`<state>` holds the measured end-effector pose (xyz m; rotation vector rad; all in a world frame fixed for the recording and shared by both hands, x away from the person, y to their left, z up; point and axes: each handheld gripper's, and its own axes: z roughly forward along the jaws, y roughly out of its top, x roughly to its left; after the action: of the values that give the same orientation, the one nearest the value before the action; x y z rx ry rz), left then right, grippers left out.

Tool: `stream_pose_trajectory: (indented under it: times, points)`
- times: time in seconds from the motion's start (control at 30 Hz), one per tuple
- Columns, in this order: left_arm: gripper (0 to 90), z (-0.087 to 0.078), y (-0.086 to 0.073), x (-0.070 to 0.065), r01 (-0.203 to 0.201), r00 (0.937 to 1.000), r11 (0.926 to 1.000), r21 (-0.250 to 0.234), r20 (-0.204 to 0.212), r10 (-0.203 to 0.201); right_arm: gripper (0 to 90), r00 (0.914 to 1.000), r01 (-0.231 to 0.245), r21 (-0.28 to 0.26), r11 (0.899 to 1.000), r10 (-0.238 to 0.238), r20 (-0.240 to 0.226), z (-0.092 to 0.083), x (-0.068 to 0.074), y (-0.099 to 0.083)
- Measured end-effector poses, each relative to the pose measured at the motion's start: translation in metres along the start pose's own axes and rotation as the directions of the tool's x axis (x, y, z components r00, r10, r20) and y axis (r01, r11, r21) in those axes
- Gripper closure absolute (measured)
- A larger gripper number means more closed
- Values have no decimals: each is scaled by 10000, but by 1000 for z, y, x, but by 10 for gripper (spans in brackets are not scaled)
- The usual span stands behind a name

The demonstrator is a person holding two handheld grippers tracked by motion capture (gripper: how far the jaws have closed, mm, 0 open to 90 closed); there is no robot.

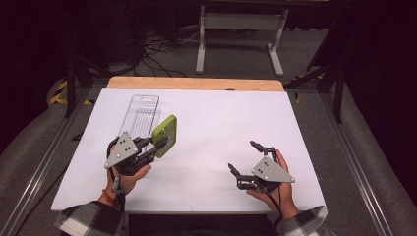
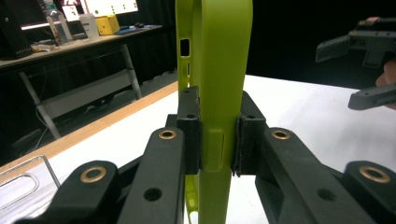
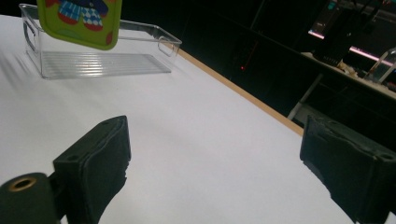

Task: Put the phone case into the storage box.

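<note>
Two tools are working over one white worktop (image 1: 206, 147): the left tool (image 1: 158, 144) at the near left, the right tool (image 1: 243, 157) at the near right. One green phone case (image 1: 164, 135) is sitting clamped in the left tool. One clear plastic tray (image 1: 140, 115) is lying at the far left. Two hands are showing, one holding each tool.

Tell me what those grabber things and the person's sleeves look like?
Each tool, left and right, has two black jaws with brass-coloured rivets and a grey three-cornered plate dotted with holes. A dark cable trails from each. The sleeves are black-and-white checked, with a band on the left wrist.
</note>
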<state>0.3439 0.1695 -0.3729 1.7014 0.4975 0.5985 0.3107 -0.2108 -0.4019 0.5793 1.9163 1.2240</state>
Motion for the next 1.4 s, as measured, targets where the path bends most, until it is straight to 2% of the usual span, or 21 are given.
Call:
stream_pose_trajectory:
  times: [0.17,0.33,0.37,0.5,0.9,1.0,1.3,1.4]
  points:
    - [776,-3,2,2,26,10000,9999,-108,5,-26,95,10000,59,242,9997,-60,54,-3,-1,-6]
    - [776,-8,4,6,-4,9999,9996,-284,-159,-1,95,9999,-35,372,9993,31,119,-6,-3,-10]
    - [776,-10,5,7,12,9999,9998,-186,-131,-14,95,9999,-27,414,9991,20,156,-7,-3,-11]
    - [776,-13,6,11,-21,9996,9994,-336,-267,12,95,9997,140,523,9985,-151,212,-8,-4,-14]
    - [776,-21,7,19,18,9994,9994,-348,-354,-30,96,9998,128,648,9978,-137,133,-11,-5,-19]
    - [777,-23,8,21,-74,9993,9995,-311,-378,62,96,9999,119,696,9975,-127,112,-10,-5,-20]
    - [777,-31,9,35,-57,9990,9996,-285,-448,44,96,9999,125,797,9967,-120,-64,-6,-3,-21]
    - [777,-33,8,43,-90,9991,9999,-55,-418,87,96,9999,109,833,9965,-100,-112,-5,-2,-21]
